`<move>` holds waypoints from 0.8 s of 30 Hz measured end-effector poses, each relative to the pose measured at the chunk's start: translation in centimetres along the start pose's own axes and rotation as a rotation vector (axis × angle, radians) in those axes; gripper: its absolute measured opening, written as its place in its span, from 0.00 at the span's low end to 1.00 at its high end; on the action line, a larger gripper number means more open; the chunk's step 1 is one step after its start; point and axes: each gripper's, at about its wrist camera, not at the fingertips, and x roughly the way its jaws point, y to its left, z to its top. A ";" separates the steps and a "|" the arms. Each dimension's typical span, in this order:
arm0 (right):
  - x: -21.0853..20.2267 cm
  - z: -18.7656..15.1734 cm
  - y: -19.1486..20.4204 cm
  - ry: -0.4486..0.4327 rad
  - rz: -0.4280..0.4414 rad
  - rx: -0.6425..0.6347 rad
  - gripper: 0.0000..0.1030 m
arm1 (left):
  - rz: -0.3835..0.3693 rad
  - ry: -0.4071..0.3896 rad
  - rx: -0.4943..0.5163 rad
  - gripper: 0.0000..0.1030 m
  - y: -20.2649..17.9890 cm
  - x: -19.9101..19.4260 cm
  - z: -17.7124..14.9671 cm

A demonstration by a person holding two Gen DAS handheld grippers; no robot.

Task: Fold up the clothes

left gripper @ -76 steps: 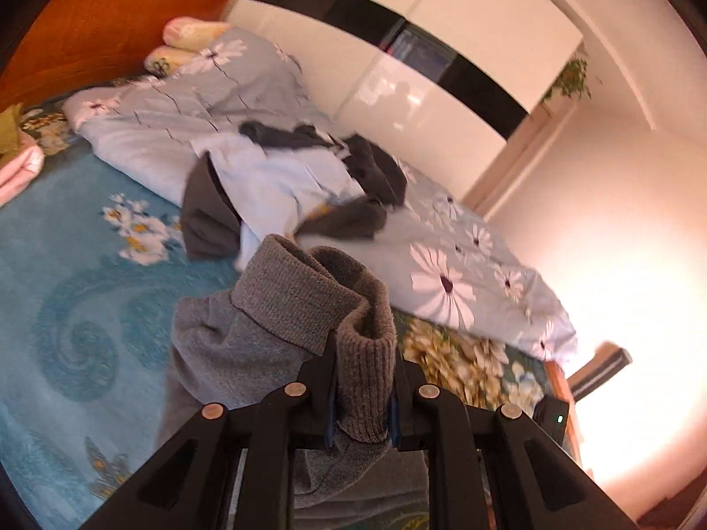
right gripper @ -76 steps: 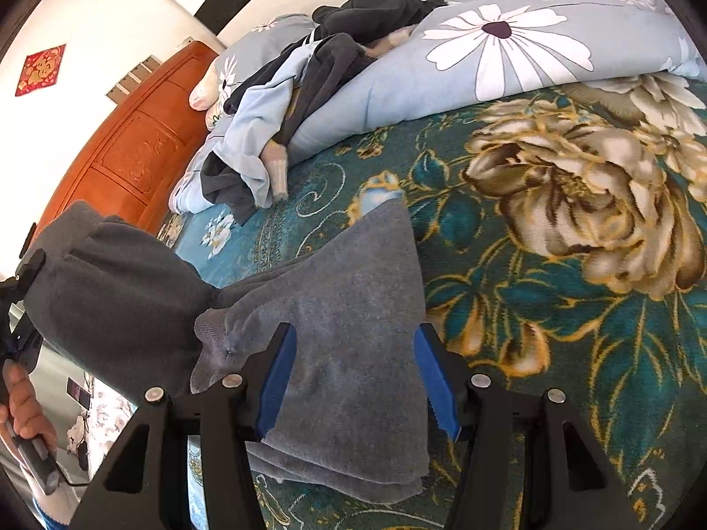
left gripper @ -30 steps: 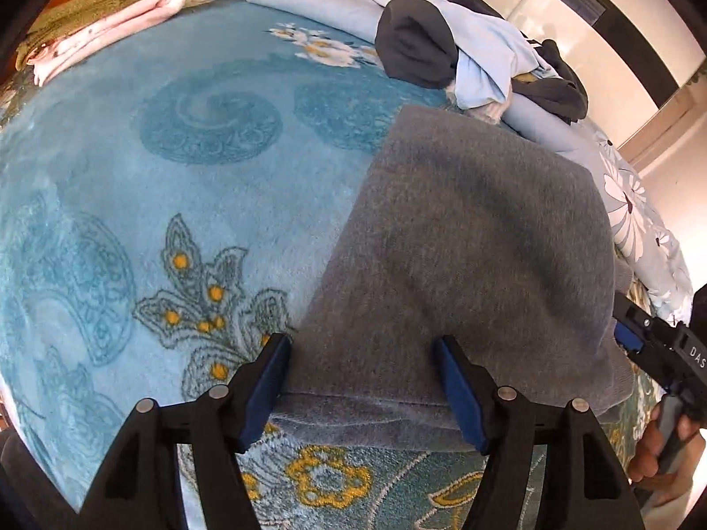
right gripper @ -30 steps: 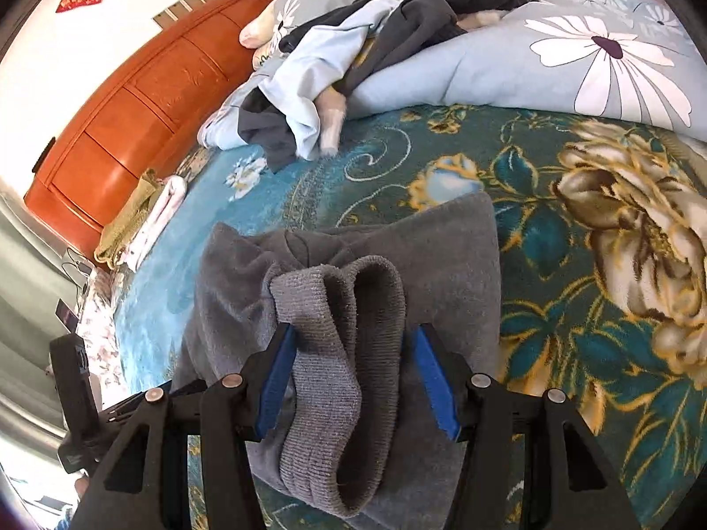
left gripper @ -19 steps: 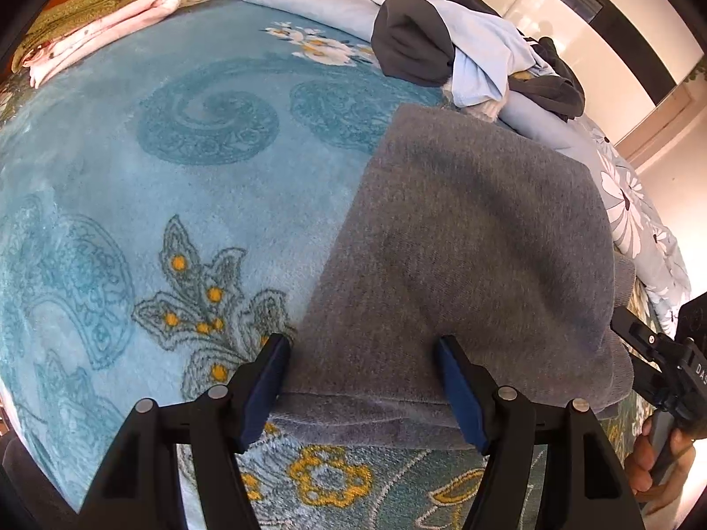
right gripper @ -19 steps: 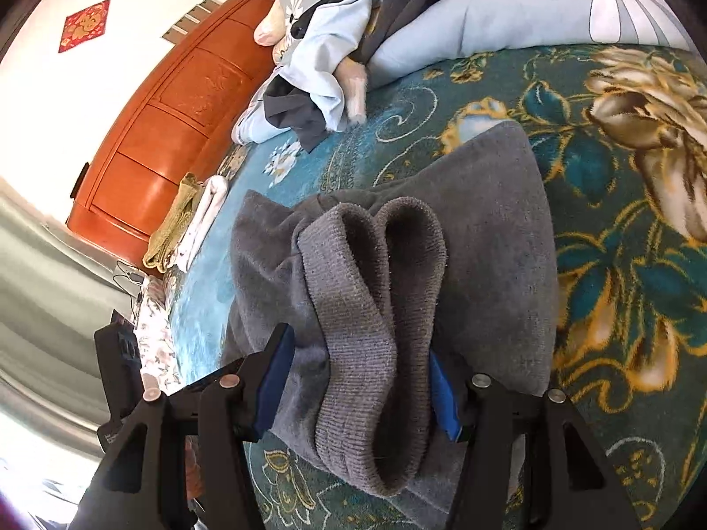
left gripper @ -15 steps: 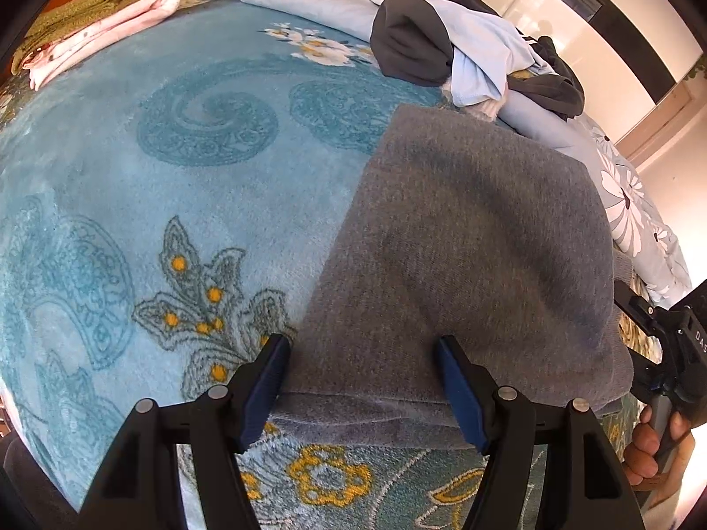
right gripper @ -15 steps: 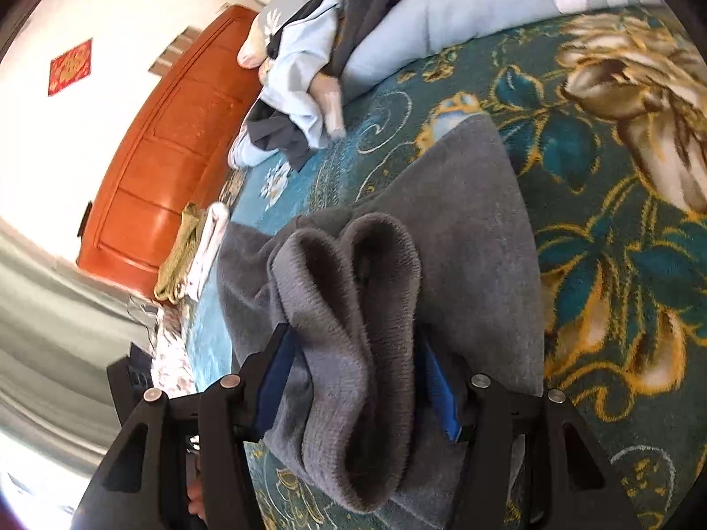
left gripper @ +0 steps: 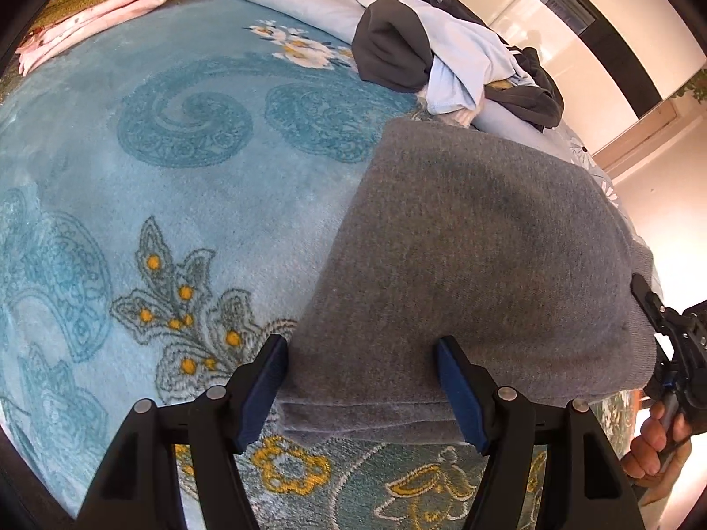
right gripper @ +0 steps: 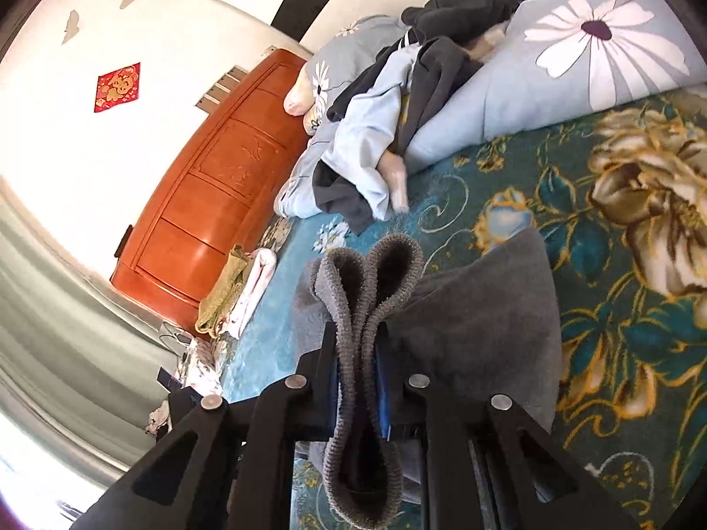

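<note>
A grey knit sweater [left gripper: 477, 238] lies folded on the blue patterned bed cover [left gripper: 176, 176]. My left gripper [left gripper: 366, 393] is open, its blue pads [left gripper: 459, 393] on either side of the sweater's near folded edge. My right gripper [right gripper: 358, 380] is shut on the sweater's ribbed cuff [right gripper: 362, 300], which loops up above the fingers; the sweater's body [right gripper: 477, 322] spreads out beyond it. The right gripper also shows at the right edge of the left wrist view [left gripper: 676, 344], held by a hand.
A heap of unfolded dark and light-blue clothes [left gripper: 442, 57] lies on a flowered duvet [right gripper: 574, 66] at the far side. Folded pink and olive items [right gripper: 238, 296] sit near the wooden headboard [right gripper: 212, 194]. The floral cover [right gripper: 640, 221] spreads to the right.
My right gripper has closed on the ribbed cuff, which stood loose between its open fingers before. The left gripper has stayed open at the sweater's folded edge.
</note>
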 end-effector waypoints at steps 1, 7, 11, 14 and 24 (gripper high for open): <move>0.1 0.0 -1.0 0.002 -0.025 0.020 0.14 | -0.004 0.012 -0.002 0.70 0.0 0.3 -0.1; 0.5 -2.1 -8.3 0.037 -0.057 0.240 0.14 | -0.013 0.036 0.009 0.70 -0.3 0.6 -0.5; 0.4 -2.1 -8.9 0.038 -0.034 0.263 0.14 | -0.021 0.029 0.011 0.70 -0.3 0.0 -0.4; 0.4 -1.6 -8.6 0.052 -0.040 0.249 0.16 | -0.030 0.016 0.013 0.71 -0.2 -1.1 -0.2; -4.1 0.8 -6.9 -0.035 -0.320 0.123 0.23 | -0.017 -0.048 0.158 0.70 -3.7 -2.9 2.4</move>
